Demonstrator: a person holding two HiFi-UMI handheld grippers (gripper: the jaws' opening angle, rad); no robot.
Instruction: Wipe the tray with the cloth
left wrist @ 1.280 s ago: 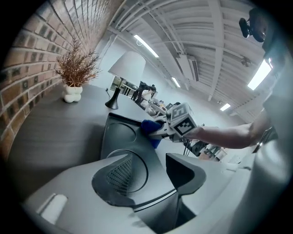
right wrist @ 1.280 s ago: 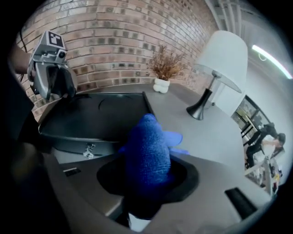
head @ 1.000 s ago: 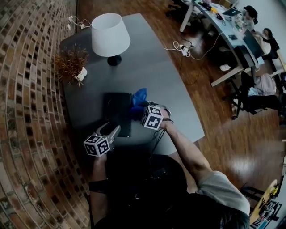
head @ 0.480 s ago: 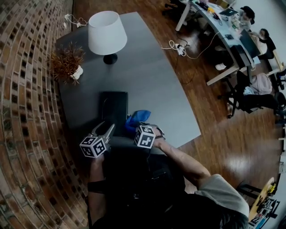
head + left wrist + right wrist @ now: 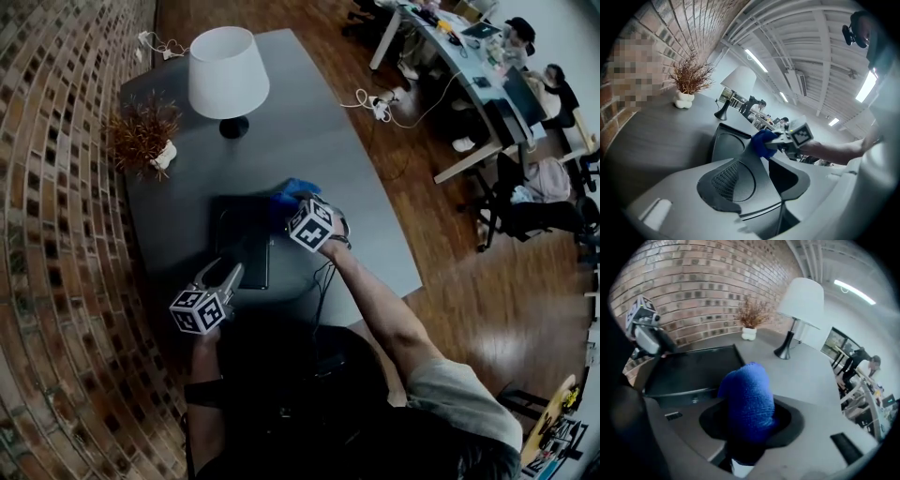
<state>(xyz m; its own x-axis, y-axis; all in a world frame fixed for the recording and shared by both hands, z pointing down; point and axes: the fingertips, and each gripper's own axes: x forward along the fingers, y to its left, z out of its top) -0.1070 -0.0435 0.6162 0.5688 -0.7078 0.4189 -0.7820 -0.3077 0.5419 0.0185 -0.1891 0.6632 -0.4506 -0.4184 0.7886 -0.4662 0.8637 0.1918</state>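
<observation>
A dark rectangular tray (image 5: 239,246) lies on the grey table (image 5: 319,141), also visible in the left gripper view (image 5: 725,143) and the right gripper view (image 5: 693,365). My right gripper (image 5: 292,200) is shut on a bunched blue cloth (image 5: 298,187) at the tray's far right corner. The cloth (image 5: 749,399) fills its jaws (image 5: 747,427). My left gripper (image 5: 225,274) sits at the tray's near left edge. Its jaws (image 5: 761,183) are closing, with the tray's rim between them. From there I see the cloth (image 5: 763,143) and the right gripper (image 5: 790,139) across the tray.
A white lamp (image 5: 228,70) and a dried plant in a white pot (image 5: 142,131) stand at the table's far end, beside a brick wall (image 5: 56,234). A power strip with cables (image 5: 380,101) lies on the wooden floor. People sit at a desk (image 5: 487,66) far right.
The right gripper carried the cloth toward me along the tray's right side, then back away to the far right corner. The left gripper stayed at the tray's near edge.
</observation>
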